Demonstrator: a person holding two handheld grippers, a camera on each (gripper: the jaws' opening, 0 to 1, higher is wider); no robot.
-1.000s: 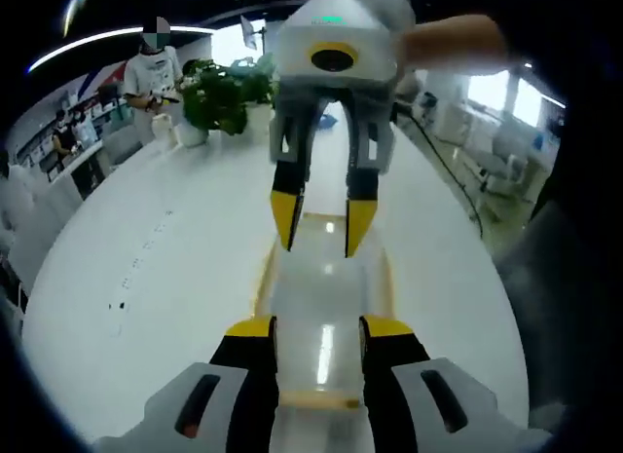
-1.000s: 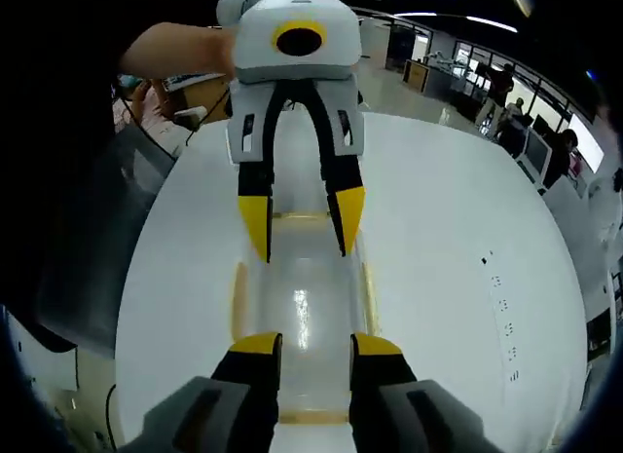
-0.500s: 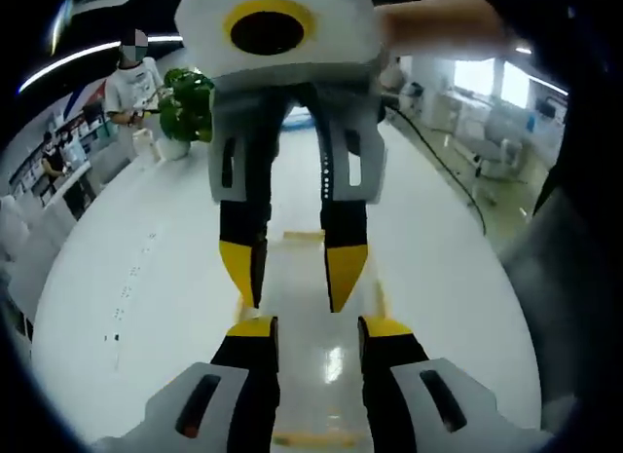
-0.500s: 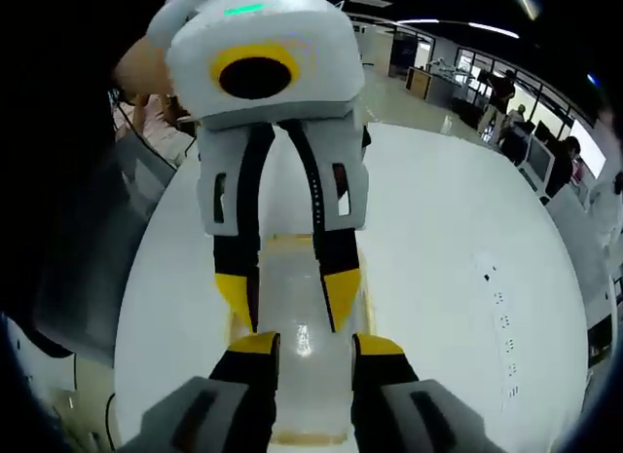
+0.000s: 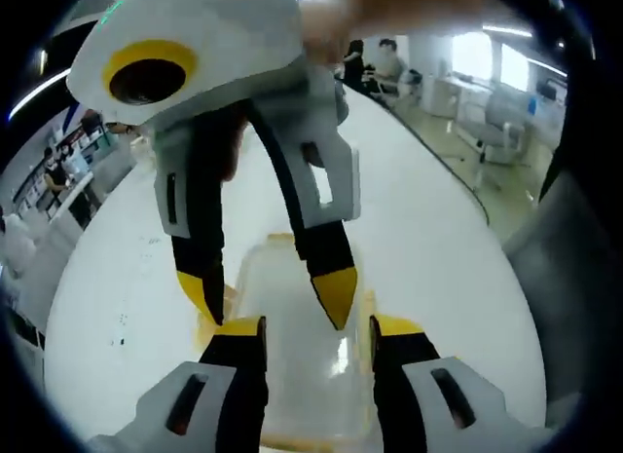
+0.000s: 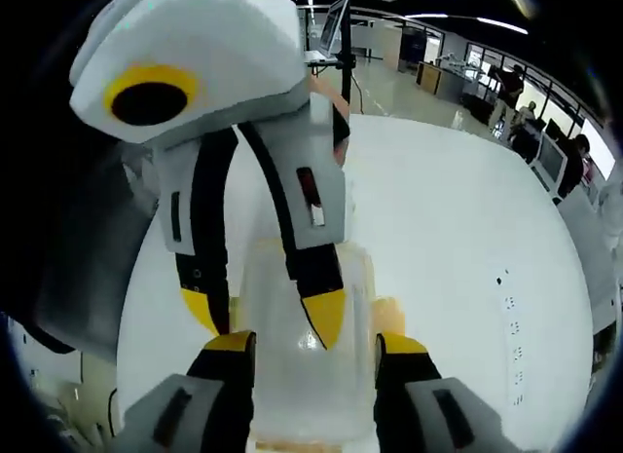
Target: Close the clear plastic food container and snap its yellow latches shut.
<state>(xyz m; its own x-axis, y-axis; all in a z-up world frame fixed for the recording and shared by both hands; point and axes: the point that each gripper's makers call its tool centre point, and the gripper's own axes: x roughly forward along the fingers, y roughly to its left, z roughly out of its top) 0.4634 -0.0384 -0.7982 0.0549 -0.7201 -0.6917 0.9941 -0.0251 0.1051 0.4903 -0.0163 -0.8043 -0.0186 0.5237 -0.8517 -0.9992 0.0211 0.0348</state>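
The clear food container (image 5: 292, 356) sits on the white surface (image 5: 127, 268), between the two grippers, which face each other very close.

Left gripper view: the left gripper (image 5: 313, 338) has its fingers wide, one on each long side of the container, yellow tips at about lid height; contact w/ the container I cannot tell. The right gripper (image 5: 271, 289) comes down from the far side, fingers wide too, tips low over the lid. Its one tip is just beside the yellow latch (image 5: 207, 321) on the left edge of the container; touching or not, cannot tell. A hand (image 5: 389, 5) holds the right gripper's body at the top.

Right gripper view: same layout from the other end. The right gripper (image 6: 316, 344) is spread over the container (image 6: 302, 375), and the left gripper (image 6: 263, 315) hangs over the lid w/ fingers apart. A yellow latch (image 6: 389, 305) shows at the right edge of the container. The lid lies on the box and looks flat.

People stand far off in the room (image 6: 574, 151).
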